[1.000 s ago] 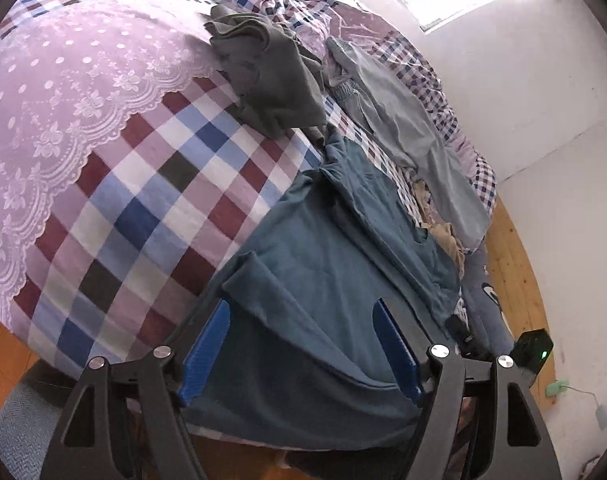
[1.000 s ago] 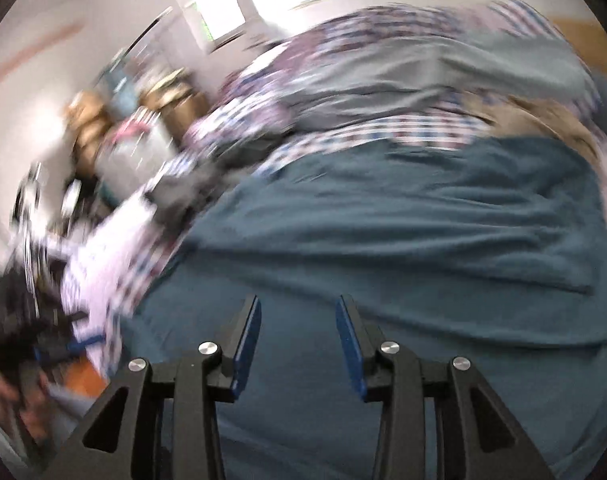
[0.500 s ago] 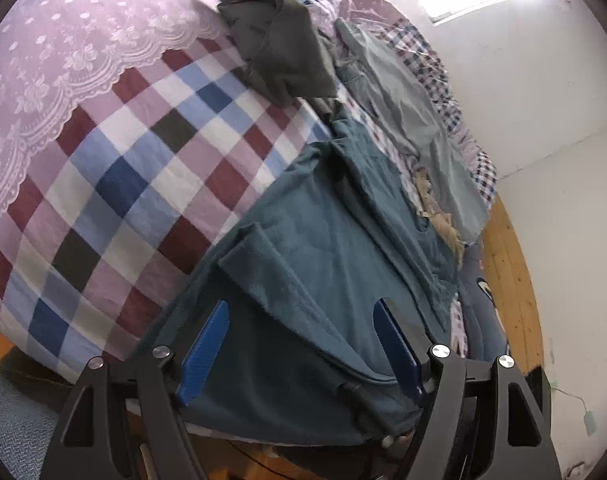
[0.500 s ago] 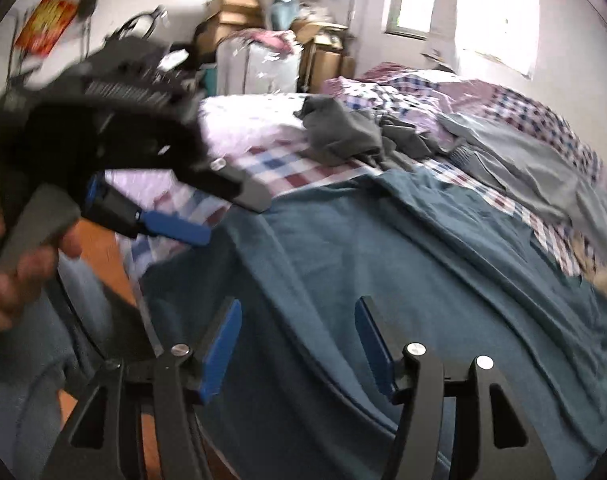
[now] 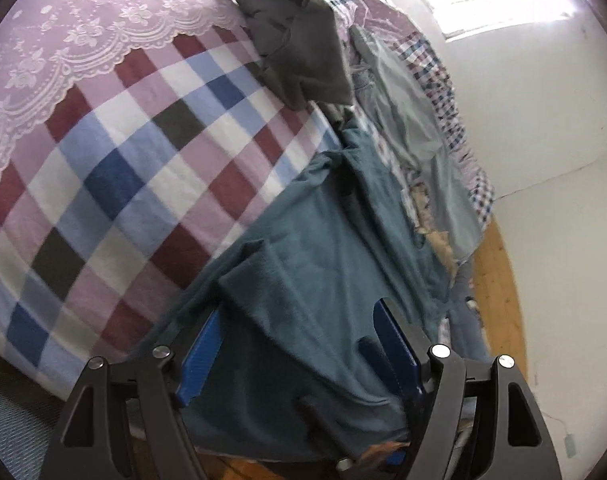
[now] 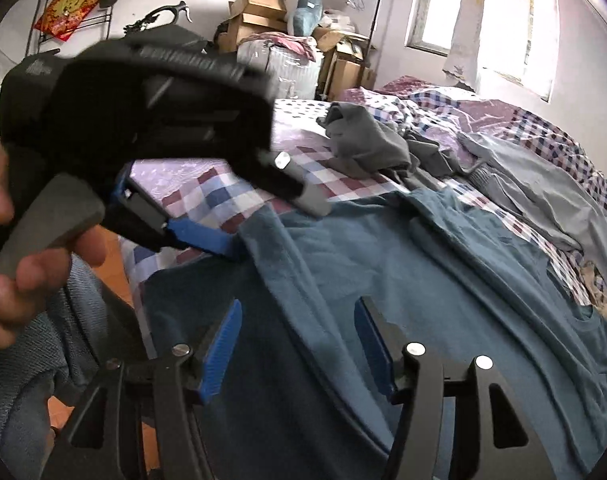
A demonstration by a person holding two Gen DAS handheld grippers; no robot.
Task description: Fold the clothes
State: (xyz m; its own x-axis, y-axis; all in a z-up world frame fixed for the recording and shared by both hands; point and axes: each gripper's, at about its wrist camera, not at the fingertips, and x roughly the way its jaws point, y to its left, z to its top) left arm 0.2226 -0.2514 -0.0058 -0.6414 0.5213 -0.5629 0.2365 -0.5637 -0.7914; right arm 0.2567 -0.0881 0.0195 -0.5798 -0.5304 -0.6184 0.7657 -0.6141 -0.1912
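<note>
A teal T-shirt (image 5: 323, 248) lies spread on the bed, its near edge hanging over the side. My left gripper (image 5: 299, 344) is open at that near edge, and a folded sleeve of the shirt lies between its blue fingers (image 5: 201, 356). In the right wrist view the left gripper (image 6: 271, 224) is held by a hand (image 6: 7, 280), its lower blue finger touching the sleeve's edge. My right gripper (image 6: 297, 344) hangs open just above the teal T-shirt (image 6: 443, 280), nothing clamped.
A dark grey garment (image 5: 299, 48) and a light grey garment (image 5: 403, 108) lie further up the checked bedsheet (image 5: 123, 160). Wooden floor (image 5: 495, 280) runs along the bed's far side. Cardboard boxes (image 6: 259, 4) and bags stand against the back wall.
My left gripper has pushed forward, so the shirt's sleeve now lies between its fingers. The right view swung left across the bed, and the right jaws spread wider.
</note>
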